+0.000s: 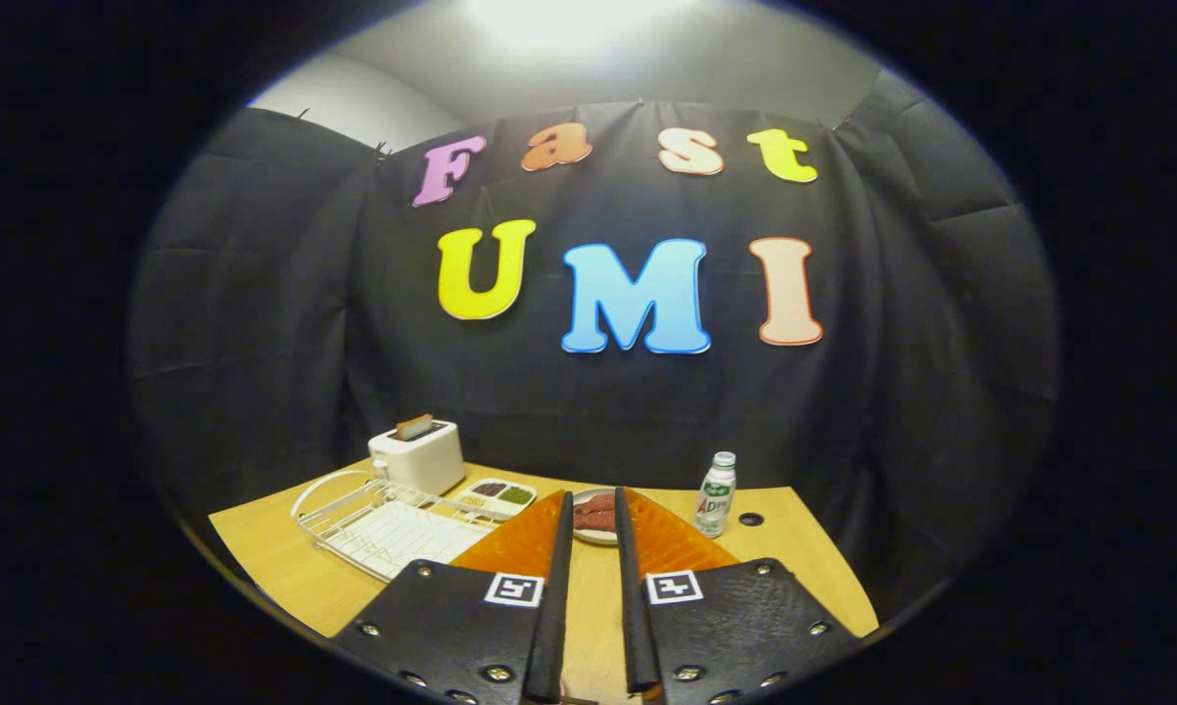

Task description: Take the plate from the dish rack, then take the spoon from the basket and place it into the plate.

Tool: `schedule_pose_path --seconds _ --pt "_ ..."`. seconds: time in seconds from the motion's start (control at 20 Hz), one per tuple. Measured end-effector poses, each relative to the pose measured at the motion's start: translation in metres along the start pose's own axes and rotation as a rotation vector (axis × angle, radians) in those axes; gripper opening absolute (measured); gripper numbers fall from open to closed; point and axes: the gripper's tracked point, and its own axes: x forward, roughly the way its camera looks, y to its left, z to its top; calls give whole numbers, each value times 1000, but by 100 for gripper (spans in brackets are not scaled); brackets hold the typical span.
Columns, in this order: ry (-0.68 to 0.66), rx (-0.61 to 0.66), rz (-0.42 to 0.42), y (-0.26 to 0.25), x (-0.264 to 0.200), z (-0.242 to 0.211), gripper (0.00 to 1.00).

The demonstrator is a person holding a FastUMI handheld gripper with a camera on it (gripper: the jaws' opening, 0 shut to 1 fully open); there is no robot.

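My gripper (pixel 592 501) is held above the near part of the wooden table (pixel 794 558), fingers pointing at the back wall. The fingers stand a narrow gap apart with nothing between them. Just beyond the fingertips, seen through that gap, a small light plate (pixel 594 519) lies on the table with something reddish-brown on it; I cannot tell what it is. To the left of the fingers lies a white wire dish rack (pixel 383 524), with no plate standing in it.
A white toaster (pixel 417 456) with a slice of bread in it stands behind the rack. Next to it lies a white divided dish (pixel 498 495) with dark and green fillings. A small white bottle (pixel 716 494) and a round table hole (pixel 750 519) are on the right.
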Motion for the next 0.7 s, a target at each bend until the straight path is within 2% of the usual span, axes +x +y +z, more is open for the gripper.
schedule_pose_path --seconds 0.05,0.25,0.4,0.7 --pt "5 7 -20 -10 1 2 36" --pt "22 30 -64 -43 7 -5 96" --pt "6 55 -95 -70 11 -15 96" --pt "-32 -113 -145 -134 22 -72 96"
